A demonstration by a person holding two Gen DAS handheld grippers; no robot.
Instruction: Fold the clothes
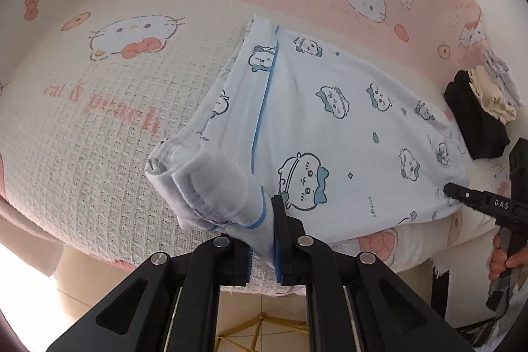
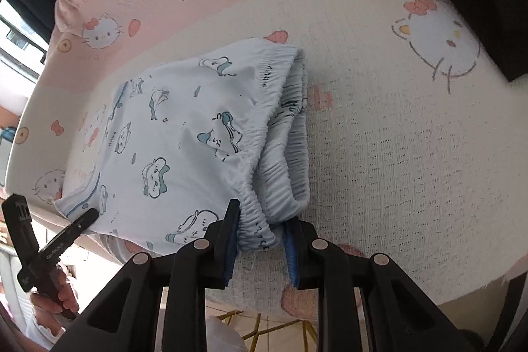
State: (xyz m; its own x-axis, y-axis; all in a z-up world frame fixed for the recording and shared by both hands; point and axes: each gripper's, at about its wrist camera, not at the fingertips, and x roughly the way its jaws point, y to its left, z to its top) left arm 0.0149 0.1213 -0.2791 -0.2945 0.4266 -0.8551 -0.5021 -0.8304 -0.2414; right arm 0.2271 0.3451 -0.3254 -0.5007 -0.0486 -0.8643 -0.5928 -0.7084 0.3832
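Your left gripper [image 1: 262, 240] is clenched nearly shut on the hem end of the pale blue printed shorts [image 1: 330, 127], the thin cloth pinched between its blue pads at the near edge of the table. Your right gripper [image 2: 260, 240] is narrowly parted and grasping the gathered elastic waistband [image 2: 260, 228] at the other end, with the bunched band filling the gap between the fingers. The shorts lie folded lengthwise on the pink and cream cat-print cover [image 1: 99, 127], stretched between the two grippers. A small pile of folded clothes [image 1: 478, 108], black beneath beige, sits further along the cover past the waistband end. Both grippers point steeply down over the near edge; your right hand [image 1: 505, 256] wraps its handle.
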